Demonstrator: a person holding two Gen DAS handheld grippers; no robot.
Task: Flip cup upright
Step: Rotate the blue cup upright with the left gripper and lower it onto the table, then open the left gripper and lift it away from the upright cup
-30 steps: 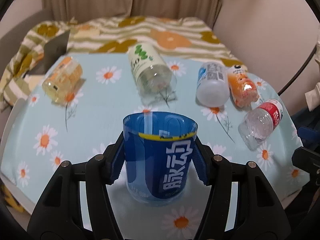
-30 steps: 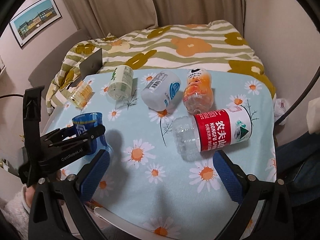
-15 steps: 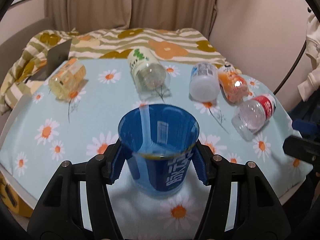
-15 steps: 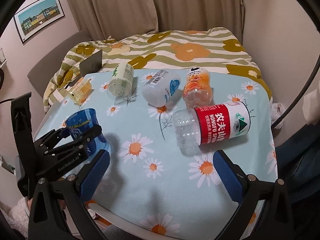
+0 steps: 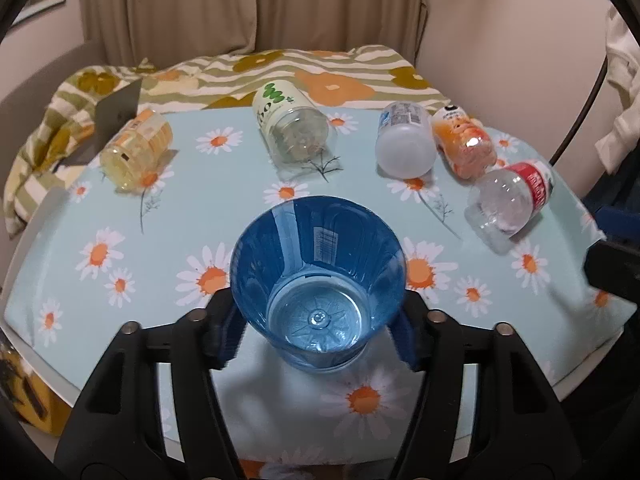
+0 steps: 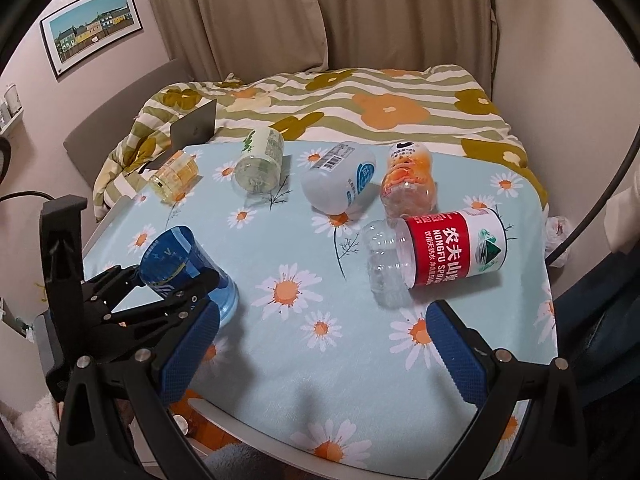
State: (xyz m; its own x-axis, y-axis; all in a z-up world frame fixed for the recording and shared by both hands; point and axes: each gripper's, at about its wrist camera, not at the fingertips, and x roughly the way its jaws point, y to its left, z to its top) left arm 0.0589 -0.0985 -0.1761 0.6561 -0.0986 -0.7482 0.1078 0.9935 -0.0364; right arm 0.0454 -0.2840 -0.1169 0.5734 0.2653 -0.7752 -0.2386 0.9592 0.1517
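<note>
Gripping the blue cup (image 5: 318, 280) between both blue pads, left gripper (image 5: 318, 334) closing on its lower wall near the 6 o'clock edge of the daisy-print tablecloth (image 5: 224, 196); cup tilting, mouth opening toward the camera, base touching or just above the cloth, hard to tell which. Hanging wide open and holding nothing, right gripper (image 6: 320, 344) over the near edge of the cloth. Lying on their sides from 10 to 2 o'clock: yellow bottle (image 5: 136, 148), green-label bottle (image 5: 294, 126), white bottle (image 5: 404, 140), orange bottle (image 5: 464, 142), red-label bottle (image 5: 510, 200).
</note>
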